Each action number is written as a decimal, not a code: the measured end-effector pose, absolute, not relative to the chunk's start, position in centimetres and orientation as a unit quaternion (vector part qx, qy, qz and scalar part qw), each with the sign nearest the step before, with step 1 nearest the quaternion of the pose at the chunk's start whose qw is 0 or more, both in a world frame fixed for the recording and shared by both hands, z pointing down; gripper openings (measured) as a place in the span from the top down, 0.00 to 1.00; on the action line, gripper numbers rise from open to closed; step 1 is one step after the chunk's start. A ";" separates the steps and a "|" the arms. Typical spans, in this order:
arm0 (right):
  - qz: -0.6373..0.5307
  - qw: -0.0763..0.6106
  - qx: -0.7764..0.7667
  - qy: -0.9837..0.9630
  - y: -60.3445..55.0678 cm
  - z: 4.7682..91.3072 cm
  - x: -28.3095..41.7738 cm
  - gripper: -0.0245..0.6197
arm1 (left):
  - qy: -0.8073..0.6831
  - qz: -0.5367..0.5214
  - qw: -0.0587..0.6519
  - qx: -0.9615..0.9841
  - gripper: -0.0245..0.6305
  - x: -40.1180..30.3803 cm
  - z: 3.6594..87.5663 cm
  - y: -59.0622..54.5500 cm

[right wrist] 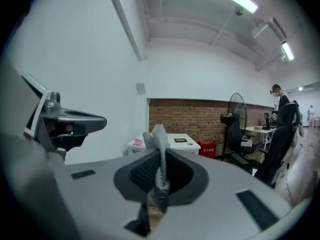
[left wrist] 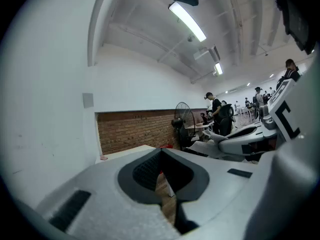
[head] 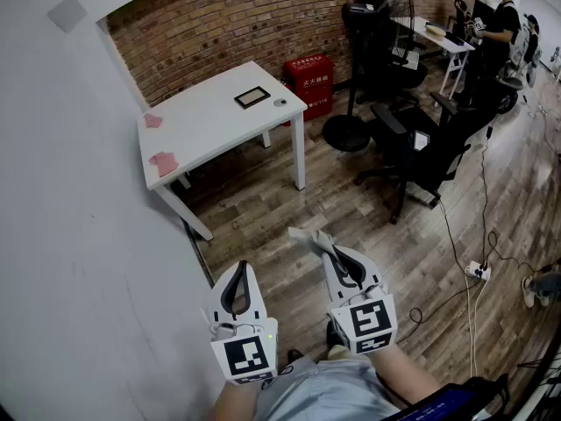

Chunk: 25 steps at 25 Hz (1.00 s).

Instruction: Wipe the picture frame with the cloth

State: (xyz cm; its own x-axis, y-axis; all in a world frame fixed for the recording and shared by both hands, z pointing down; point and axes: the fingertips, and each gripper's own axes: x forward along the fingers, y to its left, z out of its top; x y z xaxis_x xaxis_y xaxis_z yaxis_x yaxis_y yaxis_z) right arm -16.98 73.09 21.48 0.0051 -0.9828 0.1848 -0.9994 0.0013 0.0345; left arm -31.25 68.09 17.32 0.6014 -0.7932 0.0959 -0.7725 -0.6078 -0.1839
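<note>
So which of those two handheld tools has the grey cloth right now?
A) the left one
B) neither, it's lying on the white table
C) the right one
C. The grey cloth is pinched between the fingers of the right gripper and sticks out past their tips. The left gripper is shut on nothing.

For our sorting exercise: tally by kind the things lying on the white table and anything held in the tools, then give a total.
picture frame: 1
pink cloths: 2
small round object: 1
grey cloth, held in the right tool: 1
Total: 5
</note>
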 end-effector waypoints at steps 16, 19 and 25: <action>0.077 0.070 0.711 -0.696 71.7 24.4 -7.1 0.91 | 0.425 -0.124 0.049 -0.895 0.95 -21.2 20.7 66.9; 0.078 0.065 0.707 -0.700 70.6 24.5 -4.6 0.91 | 0.431 -0.126 0.054 -0.892 0.95 -19.0 20.8 66.2; 0.087 0.058 0.709 -0.697 68.5 24.9 -0.9 0.91 | 0.434 -0.136 0.080 -0.887 0.95 -16.7 20.8 64.5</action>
State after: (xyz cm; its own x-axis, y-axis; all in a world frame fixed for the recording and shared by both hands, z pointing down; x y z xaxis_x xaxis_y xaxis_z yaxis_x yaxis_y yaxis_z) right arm -0.85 68.49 24.94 0.0131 -0.9788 0.2044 -0.9990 -0.0216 -0.0394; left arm -16.66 64.48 20.80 0.5859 -0.7920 0.1714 -0.7484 -0.6100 -0.2605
